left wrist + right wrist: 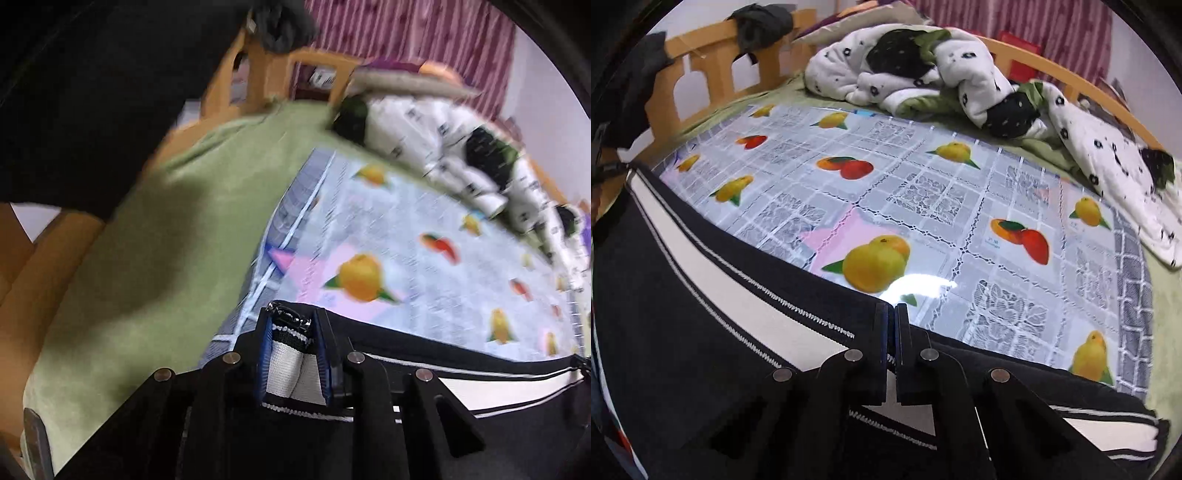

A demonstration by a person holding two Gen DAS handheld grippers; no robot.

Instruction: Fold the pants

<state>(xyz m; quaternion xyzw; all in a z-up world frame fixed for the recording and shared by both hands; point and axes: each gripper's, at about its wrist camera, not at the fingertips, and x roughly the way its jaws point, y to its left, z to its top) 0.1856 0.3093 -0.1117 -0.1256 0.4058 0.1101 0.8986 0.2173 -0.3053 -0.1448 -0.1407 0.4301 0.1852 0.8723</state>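
Holding a bunched fold of the pants point(291, 363), the left claw point(293, 332) is squeezing the white stripe and black cloth between its blue pads. The picture from this side is blurry. To the left of the claw, a green sheet point(147, 236) is covering the bed, and the wooden bed frame point(266, 85) is standing behind it. A shiny plastic cover with fruit pictures point(424, 266) is lying on the bed past the claw. A white blanket with black spots point(436, 129) is sitting in a heap at the far side.

In the right wrist view, the pants point(701, 295) are stretching across the near edge of the bed, black with a white stripe running along them. They are lying partly on the fruit cover point(923, 192). The right claw point(892, 317) is closing tight, its two pads almost touching, and it is pinching the top edge of the pants there. Behind, the spotted blanket point(960, 74) is piled up by the wooden frame point(713, 62). A dark cloth point(757, 26) is hanging over the frame rail.
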